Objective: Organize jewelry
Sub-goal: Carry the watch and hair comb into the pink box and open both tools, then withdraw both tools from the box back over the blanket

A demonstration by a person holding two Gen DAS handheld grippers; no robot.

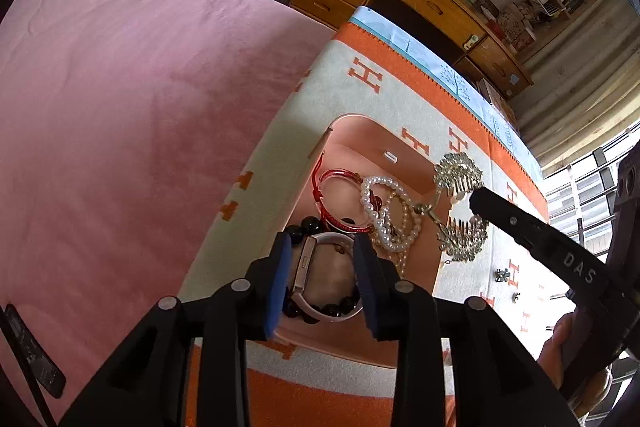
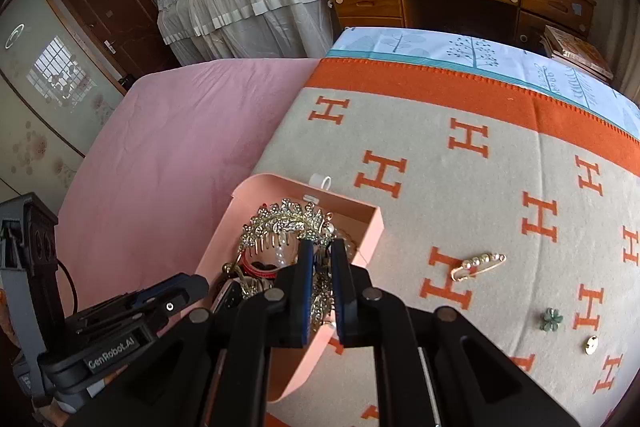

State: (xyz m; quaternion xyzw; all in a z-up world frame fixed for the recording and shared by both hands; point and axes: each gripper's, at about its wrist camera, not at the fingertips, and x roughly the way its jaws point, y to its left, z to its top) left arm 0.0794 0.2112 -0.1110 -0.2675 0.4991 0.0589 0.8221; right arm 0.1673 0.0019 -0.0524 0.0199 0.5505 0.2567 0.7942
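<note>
We are lowering a tiara (image 2: pixel 288 223), pinched by our right gripper (image 2: pixel 322 291), into the box (image 2: pixel 256 199); left gripper (image 1: pixel 320 283) spread; a pin (image 2: pixel 478 265) and small pieces are waiting.

A pink box (image 2: pixel 372 231) is showing gold combs (image 2: pixel 288 223), white pearls (image 1: pixel 384 215) and red bangles (image 1: pixel 340 199), sitting on a beige blanket (image 2: pixel 440 187) bearing orange H letters and an orange border.
</note>
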